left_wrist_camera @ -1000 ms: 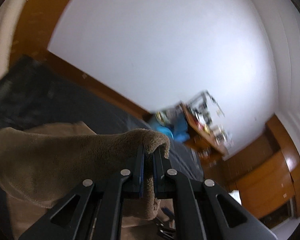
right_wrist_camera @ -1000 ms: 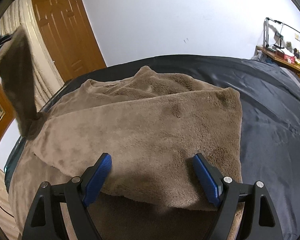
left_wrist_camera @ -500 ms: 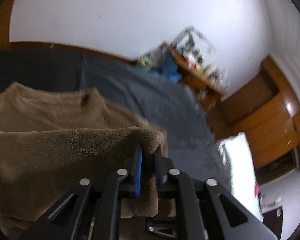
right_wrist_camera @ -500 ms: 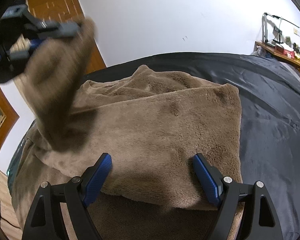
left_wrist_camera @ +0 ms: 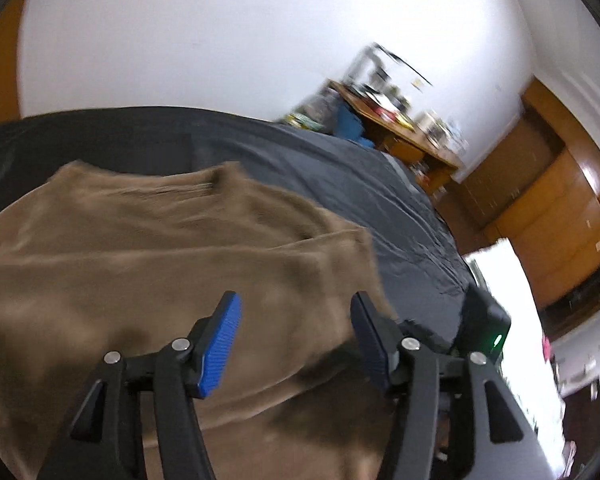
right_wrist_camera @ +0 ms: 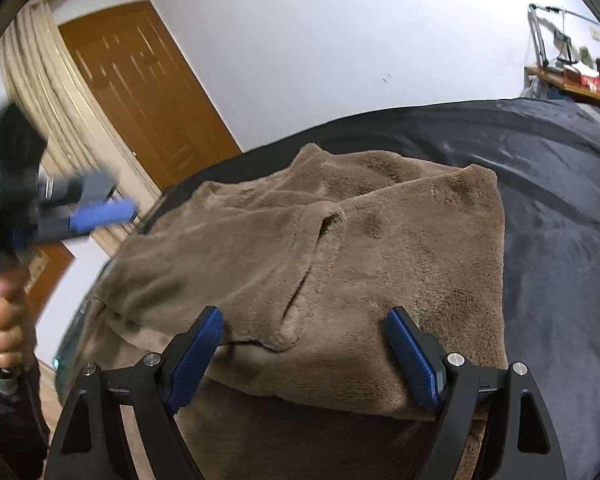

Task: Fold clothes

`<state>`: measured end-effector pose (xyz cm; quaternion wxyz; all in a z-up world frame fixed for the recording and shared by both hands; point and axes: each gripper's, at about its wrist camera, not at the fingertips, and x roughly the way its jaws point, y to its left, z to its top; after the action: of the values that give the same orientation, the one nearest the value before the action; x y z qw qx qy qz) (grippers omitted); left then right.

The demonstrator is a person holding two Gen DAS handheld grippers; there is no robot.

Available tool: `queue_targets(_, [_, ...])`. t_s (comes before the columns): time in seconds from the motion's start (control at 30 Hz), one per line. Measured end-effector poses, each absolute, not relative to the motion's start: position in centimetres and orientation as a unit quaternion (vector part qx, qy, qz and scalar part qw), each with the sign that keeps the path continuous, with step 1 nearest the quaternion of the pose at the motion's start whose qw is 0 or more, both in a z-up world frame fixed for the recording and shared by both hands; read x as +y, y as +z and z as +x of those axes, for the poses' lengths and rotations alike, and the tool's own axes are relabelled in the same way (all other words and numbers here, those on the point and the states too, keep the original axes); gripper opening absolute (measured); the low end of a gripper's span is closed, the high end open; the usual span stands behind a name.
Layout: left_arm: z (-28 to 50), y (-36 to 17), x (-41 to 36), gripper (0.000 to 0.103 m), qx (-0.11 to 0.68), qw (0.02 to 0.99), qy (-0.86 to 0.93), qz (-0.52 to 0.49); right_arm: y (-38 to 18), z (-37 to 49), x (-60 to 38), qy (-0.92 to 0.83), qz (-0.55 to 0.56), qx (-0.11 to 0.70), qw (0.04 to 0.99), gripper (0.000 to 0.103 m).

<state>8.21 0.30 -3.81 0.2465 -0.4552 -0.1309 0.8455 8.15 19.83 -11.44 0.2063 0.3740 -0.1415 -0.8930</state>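
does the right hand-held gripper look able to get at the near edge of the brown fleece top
Probably yes: the right hand-held gripper is open just above the brown fleece top, nothing lies between, and the left hand-held gripper is off to the side.

- Bedroom in a home.
- Wide bed point(right_wrist_camera: 560, 208) under a dark grey sheet.
- Panelled wooden door point(right_wrist_camera: 140, 92) beside cream curtains point(right_wrist_camera: 56, 100).
- Cluttered wooden desk point(left_wrist_camera: 400, 128) against a white wall point(left_wrist_camera: 220, 32).
- Wooden cabinets point(left_wrist_camera: 548, 208) along one side.
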Motion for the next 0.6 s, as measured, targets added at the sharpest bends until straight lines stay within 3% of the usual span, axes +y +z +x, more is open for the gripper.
queue_targets(0.33, [15.2,-7.6,-21.4,0.064,-0.202,-0.004,0.881,-0.429,-12.1,7.7,19.9,-0.888,0.384,-0.151,0.204,0.085])
queue_targets(0.6, [15.0,-12.6,-20.7,0.064,-0.121,-0.019,0.880,-0.459,-12.3,7.5,20.8,-0.883,0.384,-0.175,0.204,0.085])
